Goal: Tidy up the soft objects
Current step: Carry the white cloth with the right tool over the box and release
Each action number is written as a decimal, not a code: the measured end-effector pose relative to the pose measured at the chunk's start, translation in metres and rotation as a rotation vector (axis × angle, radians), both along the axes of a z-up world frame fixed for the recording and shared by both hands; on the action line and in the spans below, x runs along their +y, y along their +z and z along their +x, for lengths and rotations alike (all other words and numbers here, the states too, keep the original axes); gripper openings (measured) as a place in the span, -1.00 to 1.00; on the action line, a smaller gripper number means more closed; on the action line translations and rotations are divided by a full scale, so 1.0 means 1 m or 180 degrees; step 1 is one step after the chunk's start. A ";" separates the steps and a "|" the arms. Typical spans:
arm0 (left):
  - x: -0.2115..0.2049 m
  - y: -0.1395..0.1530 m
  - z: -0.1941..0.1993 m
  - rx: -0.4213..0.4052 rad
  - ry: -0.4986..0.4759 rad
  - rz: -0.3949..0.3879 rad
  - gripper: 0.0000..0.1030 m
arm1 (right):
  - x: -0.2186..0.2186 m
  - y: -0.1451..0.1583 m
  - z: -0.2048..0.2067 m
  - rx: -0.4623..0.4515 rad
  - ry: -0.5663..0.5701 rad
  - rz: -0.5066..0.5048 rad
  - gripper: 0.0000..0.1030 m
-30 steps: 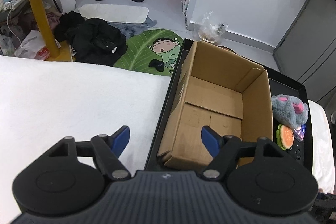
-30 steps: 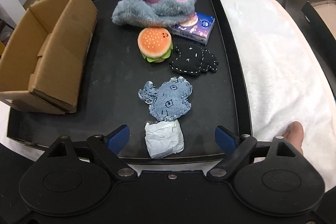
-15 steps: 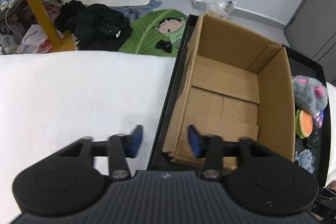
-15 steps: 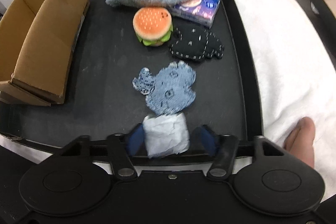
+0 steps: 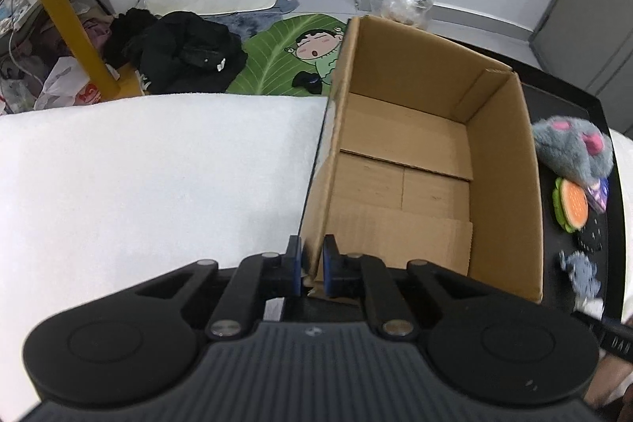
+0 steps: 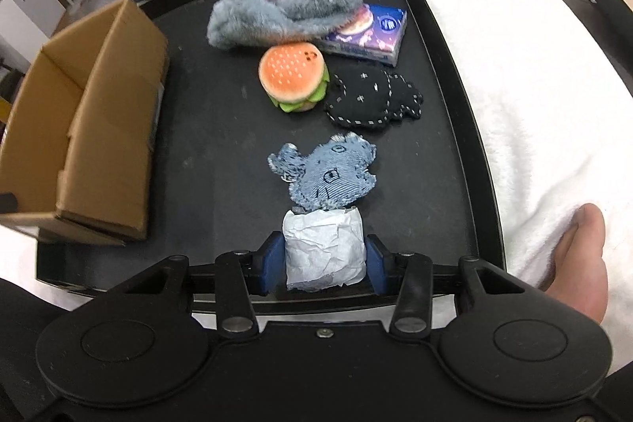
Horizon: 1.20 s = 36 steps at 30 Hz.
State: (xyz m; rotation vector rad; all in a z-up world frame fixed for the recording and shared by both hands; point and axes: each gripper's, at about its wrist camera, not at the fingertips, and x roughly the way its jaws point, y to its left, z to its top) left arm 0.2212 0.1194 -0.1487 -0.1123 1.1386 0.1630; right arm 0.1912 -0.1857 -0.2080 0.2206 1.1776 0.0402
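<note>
An open cardboard box point(image 5: 415, 161) stands on the left of a black tray point(image 6: 221, 129). My left gripper point(image 5: 310, 267) is shut on the box's near left corner wall. My right gripper point(image 6: 322, 265) is shut on a crumpled white paper wad point(image 6: 323, 250) at the tray's near edge. Beyond it lie a blue denim plush point(image 6: 328, 175), a black stitched plush point(image 6: 374, 99), a burger plush point(image 6: 294, 76), a grey and pink furry plush point(image 6: 285, 6) and a blue tissue pack point(image 6: 374, 32). The box also shows in the right wrist view point(image 6: 79, 129).
The tray rests on a white fluffy cover point(image 5: 138, 165). A person's bare skin point(image 6: 579, 256) lies on the cover right of the tray. Beyond the bed, the floor holds black clothes point(image 5: 182, 50), a green mat point(image 5: 292, 54) and a yellow table leg point(image 5: 67, 14).
Both grippers closed from wide open. The left one moved forward and pinched the box's corner wall. The right one moved in and closed on the white paper wad.
</note>
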 end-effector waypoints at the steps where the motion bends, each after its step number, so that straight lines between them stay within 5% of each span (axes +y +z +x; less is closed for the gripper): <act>1: -0.001 0.001 -0.001 -0.0006 -0.0028 -0.0002 -0.83 | 0.000 0.002 -0.001 -0.0018 -0.0002 0.0023 -0.16; 21: -0.007 -0.001 -0.020 -0.0023 -0.0487 -0.0170 -0.83 | 0.017 0.055 -0.005 -0.0402 0.0078 0.0290 -0.15; 36: -0.003 -0.011 -0.016 0.0038 -0.0384 -0.0351 -0.83 | 0.080 0.093 0.020 -0.0639 0.0405 0.0387 -0.15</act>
